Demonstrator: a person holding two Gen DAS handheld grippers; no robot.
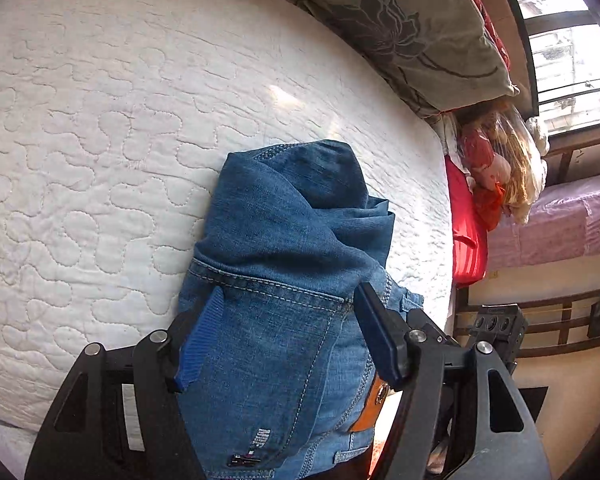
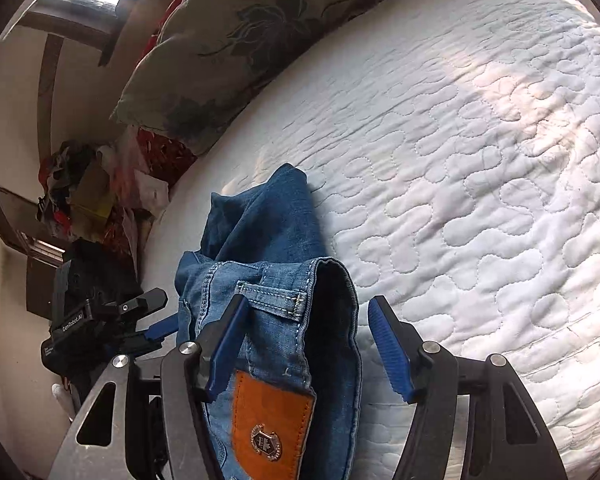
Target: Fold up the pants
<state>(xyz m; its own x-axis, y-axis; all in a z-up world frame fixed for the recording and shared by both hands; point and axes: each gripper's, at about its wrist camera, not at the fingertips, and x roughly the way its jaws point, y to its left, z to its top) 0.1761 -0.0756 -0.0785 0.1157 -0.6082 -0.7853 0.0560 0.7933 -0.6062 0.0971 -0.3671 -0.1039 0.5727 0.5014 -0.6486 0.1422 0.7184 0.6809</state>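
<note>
Two hand-held grippers are on the job here, both parked over a pair of jeans (image 1: 284,240) bunched into a rough bundle near the edge of a bed with a white quilted mattress (image 1: 100,140). In the left wrist view, the left hand-held gripper (image 1: 288,328) has its jaws spread with the denim sitting between them; the left pad seems to brush the fabric but nothing's being squeezed, so I'd call it open, not gripping. The back pocket side faces up and a bit of the orange patch (image 1: 374,404) peeks out below. A floral pillow (image 1: 400,28) sits further back. Over in the right wrist view, the right hand-held gripper (image 2: 304,344) is also open, straddling the waistband end (image 2: 300,280), with a clear gap by the right pad. The other gripper shows off to the left. My guess is both are lined up at the waist end to pinch it for the next fold.
</note>
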